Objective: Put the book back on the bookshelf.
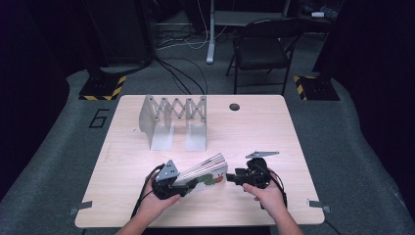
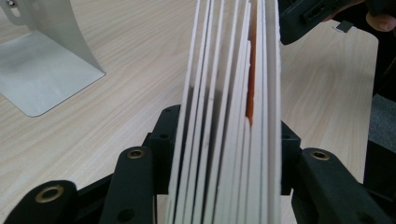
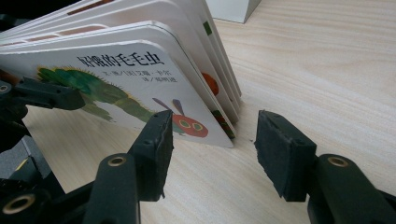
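Observation:
A white board book [image 1: 205, 175] with a green caterpillar on its cover stands on its long edge on the wooden table [image 1: 254, 132], its thick pages fanned apart. My left gripper [image 1: 188, 186] is shut on the book's near end; in the left gripper view both jaws press the outer pages of the book [image 2: 229, 116]. My right gripper [image 1: 230, 177] stands open at the book's other end. In the right gripper view the cover's lower corner [image 3: 219, 133] lies just ahead of the gap between the open jaws [image 3: 212, 140], untouched. The left gripper's jaw [image 3: 42, 93] crosses the cover at the left.
A grey metal expanding book rack [image 1: 173, 120] stands at the back left of the table, its base plate [image 2: 42, 60] close to the book. A cable hole [image 1: 234, 106] sits near the far edge. A folding chair [image 1: 264, 49] stands beyond the table.

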The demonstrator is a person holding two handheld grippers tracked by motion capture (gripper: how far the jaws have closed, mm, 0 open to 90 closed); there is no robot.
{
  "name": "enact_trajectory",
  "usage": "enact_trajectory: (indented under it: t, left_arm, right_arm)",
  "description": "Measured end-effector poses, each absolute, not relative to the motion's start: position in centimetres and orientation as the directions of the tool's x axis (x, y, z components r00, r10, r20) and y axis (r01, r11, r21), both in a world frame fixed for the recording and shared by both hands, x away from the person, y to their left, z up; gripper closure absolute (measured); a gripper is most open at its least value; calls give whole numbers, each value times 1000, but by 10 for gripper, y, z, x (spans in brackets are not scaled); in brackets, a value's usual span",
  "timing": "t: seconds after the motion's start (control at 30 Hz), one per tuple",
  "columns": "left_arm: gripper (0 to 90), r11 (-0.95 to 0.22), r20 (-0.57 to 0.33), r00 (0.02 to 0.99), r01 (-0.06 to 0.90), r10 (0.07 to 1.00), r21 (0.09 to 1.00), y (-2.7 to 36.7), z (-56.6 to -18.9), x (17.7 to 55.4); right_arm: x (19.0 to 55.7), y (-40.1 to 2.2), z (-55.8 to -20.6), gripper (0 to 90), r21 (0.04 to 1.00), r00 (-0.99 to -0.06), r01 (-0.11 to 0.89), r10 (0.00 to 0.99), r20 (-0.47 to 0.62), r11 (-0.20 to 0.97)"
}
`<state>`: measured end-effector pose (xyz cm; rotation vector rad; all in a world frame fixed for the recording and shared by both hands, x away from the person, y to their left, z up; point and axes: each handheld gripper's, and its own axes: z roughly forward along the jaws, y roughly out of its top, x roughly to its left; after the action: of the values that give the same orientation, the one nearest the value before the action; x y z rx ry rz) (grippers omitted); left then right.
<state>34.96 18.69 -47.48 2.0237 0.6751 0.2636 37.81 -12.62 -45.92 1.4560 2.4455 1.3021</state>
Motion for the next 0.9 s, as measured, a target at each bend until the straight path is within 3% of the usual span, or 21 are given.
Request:
enact_trajectory:
  t: [0.9]
  left_arm:
    - [710,-444,-19,832,315,554,839,180,-473,338]
  right_arm:
    - [380,-127,-460,463,649,-561,728,735,381,219]
